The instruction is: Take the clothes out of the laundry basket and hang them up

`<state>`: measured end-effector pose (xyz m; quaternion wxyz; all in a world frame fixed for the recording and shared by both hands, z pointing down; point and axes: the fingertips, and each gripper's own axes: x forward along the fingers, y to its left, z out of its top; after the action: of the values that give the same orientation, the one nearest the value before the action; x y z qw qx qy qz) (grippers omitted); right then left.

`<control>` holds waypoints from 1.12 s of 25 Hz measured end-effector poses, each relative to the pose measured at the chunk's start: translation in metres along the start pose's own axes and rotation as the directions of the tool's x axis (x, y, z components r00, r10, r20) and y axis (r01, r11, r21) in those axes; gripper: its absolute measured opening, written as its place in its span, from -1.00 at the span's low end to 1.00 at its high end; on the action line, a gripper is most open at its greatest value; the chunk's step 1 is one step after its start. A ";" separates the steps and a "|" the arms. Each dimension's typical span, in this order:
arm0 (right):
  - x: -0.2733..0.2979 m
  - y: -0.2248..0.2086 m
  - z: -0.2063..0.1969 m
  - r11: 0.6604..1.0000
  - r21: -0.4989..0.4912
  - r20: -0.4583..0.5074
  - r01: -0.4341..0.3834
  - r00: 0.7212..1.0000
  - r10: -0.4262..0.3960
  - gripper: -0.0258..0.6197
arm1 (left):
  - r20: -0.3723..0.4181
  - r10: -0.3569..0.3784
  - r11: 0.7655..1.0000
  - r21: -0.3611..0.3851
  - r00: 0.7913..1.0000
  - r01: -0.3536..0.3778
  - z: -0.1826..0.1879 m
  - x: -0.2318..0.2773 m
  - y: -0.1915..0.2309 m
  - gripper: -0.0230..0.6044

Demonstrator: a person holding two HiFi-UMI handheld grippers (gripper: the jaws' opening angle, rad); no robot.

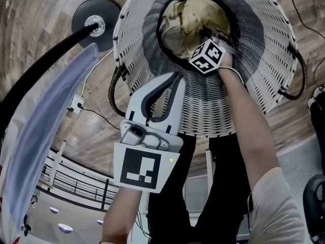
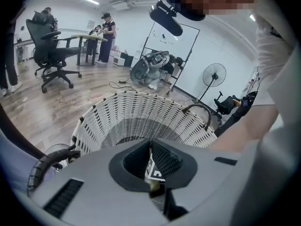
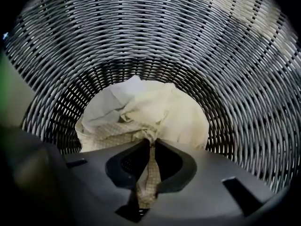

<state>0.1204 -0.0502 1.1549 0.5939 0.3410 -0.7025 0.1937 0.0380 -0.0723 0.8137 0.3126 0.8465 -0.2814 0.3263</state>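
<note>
The left claw [image 1: 172, 80] hangs nearest, over the near rim of the laundry basket [image 1: 203, 111], with its jaws together and nothing in them. The right claw [image 3: 150, 142] reaches deep into the basket and pinches a fold of finely checked cream fabric. That fold belongs to the clothes [image 3: 141, 107], one crumpled cream bundle at the basket's bottom; I cannot tell how many garments it holds. There is one white woven basket with two dark handles [image 1: 115, 93], and there are two claws.

Left gripper [image 1: 175, 78] aslant, jaws together; right gripper [image 3: 150, 142] near-vertical, jaws tight on cloth [image 3: 155, 109]
</note>
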 end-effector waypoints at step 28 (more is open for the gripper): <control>-0.199 -0.050 0.046 0.994 -0.104 0.096 -0.023 0.995 0.033 -0.83 | 0.108 0.124 0.989 -0.100 0.986 -0.113 0.062 -0.092 -0.034 -0.83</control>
<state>0.1360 -0.0671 0.9460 0.5727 0.3091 -0.7445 0.1487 0.0267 -0.0698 0.6985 0.3152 0.8301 -0.3635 0.2819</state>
